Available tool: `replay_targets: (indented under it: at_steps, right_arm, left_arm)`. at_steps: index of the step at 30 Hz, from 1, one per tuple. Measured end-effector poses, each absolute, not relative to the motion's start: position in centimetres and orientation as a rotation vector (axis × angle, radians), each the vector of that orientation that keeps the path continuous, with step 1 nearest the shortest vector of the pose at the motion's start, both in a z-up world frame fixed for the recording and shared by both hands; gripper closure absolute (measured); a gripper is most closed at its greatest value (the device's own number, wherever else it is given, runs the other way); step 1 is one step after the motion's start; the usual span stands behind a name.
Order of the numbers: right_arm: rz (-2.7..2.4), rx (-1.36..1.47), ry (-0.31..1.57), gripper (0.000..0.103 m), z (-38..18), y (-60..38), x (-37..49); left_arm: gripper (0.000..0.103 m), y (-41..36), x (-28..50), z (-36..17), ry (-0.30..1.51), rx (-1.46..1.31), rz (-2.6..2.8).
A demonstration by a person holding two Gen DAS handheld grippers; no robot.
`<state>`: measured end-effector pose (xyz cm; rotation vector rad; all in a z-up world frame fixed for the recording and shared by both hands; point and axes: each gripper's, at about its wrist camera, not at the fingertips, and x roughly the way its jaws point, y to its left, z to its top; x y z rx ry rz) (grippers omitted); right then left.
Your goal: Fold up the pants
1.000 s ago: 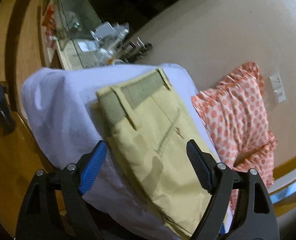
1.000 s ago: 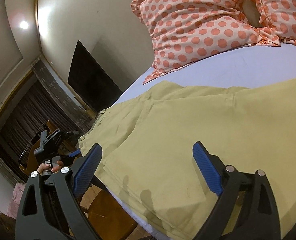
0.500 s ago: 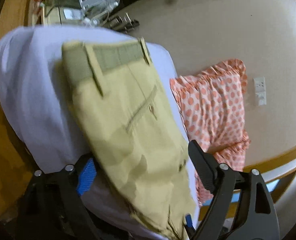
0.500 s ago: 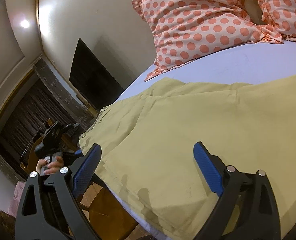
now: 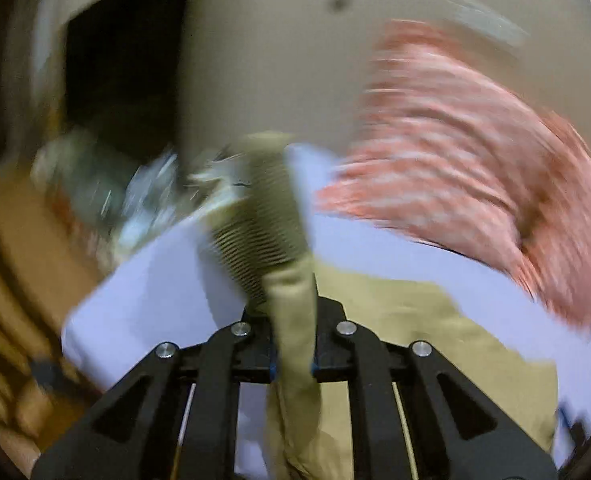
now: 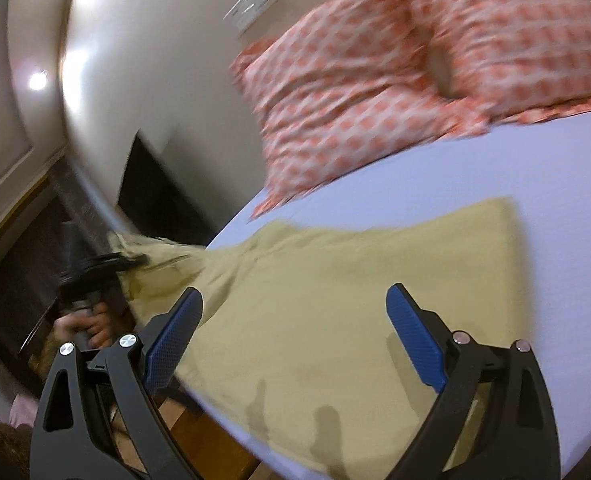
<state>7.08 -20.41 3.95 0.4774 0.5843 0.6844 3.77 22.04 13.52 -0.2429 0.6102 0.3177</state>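
Blurrily, left claw (image 5: 293, 354) pinching pants (image 5: 291, 312), right claw (image 6: 291, 340) spread, pillows (image 6: 395, 80) smeared.

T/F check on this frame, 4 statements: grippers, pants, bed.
1. The left gripper is shut on the pants. True.
2. The right gripper is clamped on the pants. False: its jaws stand open above the cloth.
3. The pillow is plain white. False: it has an orange and white pattern.
4. The pants lie on a pale bed sheet. True.
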Motion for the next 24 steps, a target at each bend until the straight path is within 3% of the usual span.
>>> replay_targets:
  at_steps: [5, 9, 13, 17, 19, 21, 24]
  right_arm:
    - [0.513, 0.568, 0.516, 0.008, 4.7, -27.2, 6.4]
    - [0.461, 0.659, 0.524, 0.008, 4.4, -30.8, 6.4]
    - [0.490, 0.736, 0.640, 0.008, 2.8, -31.4, 8.0]
    - [0.507, 0.689, 0.796, 0.008, 1.0, -29.1, 10.5]
    - [0.503, 0.630, 0.835, 0.010, 0.8, -27.7, 11.3]
    - [0.513, 0.572, 0.868, 0.013, 0.8, -26.0, 12.1]
    - [0.544, 0.495, 0.876, 0.014, 1.0, -24.2, 12.5]
  left_arm:
    - [0.092, 4.4, 3.9, 14.2, 0.557, 0.126, -0.071]
    - [0.092, -6.6, 2.4, 8.1, 0.650, 0.363, -0.355]
    - [0.091, -10.9, 0.8, 2.1, 0.662, 0.569, -0.353]
    - [0.078, -9.3, -2.1, 3.8, 0.574, 0.555, -0.393]
    - [0.059, -7.4, -3.5, 6.0, 0.546, 0.485, -0.435]
    - [0.032, -5.2, -3.1, 8.0, 0.541, 0.379, -0.428]
    - [0.027, 2.4, 1.5, 9.3, 0.627, 0.163, -0.232]
